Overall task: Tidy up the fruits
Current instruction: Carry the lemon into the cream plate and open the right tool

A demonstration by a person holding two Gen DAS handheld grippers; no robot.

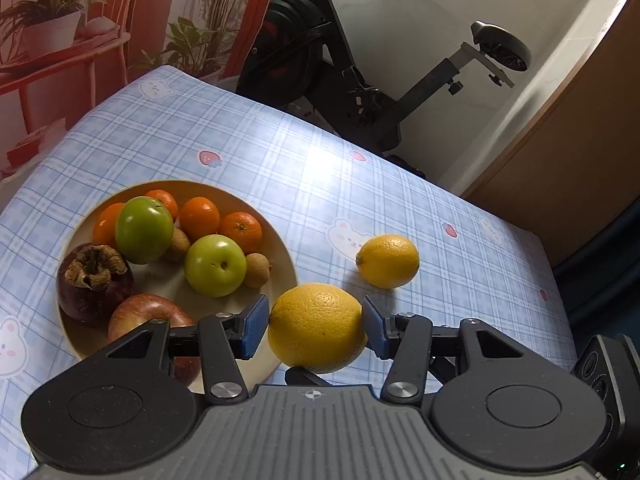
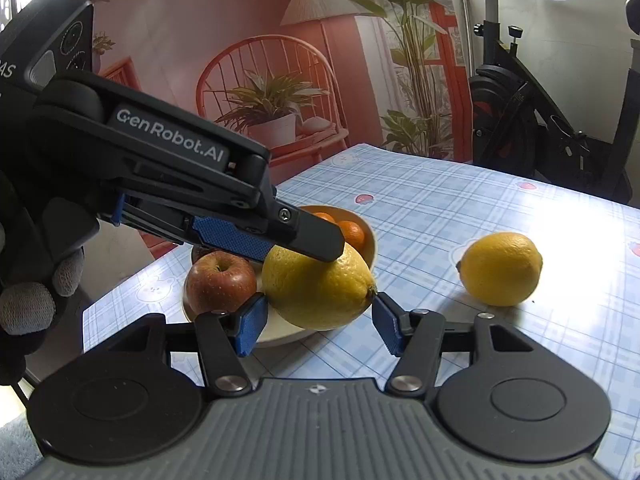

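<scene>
A yellow lemon (image 1: 316, 328) hangs above the blue checked tablecloth, next to the plate's right rim. My left gripper (image 1: 316, 320) is shut on the lemon across its sides. My right gripper (image 2: 318, 316) is shut on the same lemon (image 2: 316, 288) along its length, one pad at the pointed tip. In the right wrist view a left finger (image 2: 316, 240) lies over the top of the lemon. A second lemon (image 1: 388, 261) (image 2: 500, 268) lies on the cloth to the right. The cream plate (image 1: 280, 248) holds green apples, tangerines, a red apple (image 2: 220, 280), longans and a dark fruit.
A black exercise bike (image 1: 360, 80) stands beyond the table's far edge. A wooden panel (image 1: 560, 160) is at the right. A person's gloved hand (image 2: 28, 308) holds the left gripper. The cloth (image 1: 240, 140) behind the plate is bare.
</scene>
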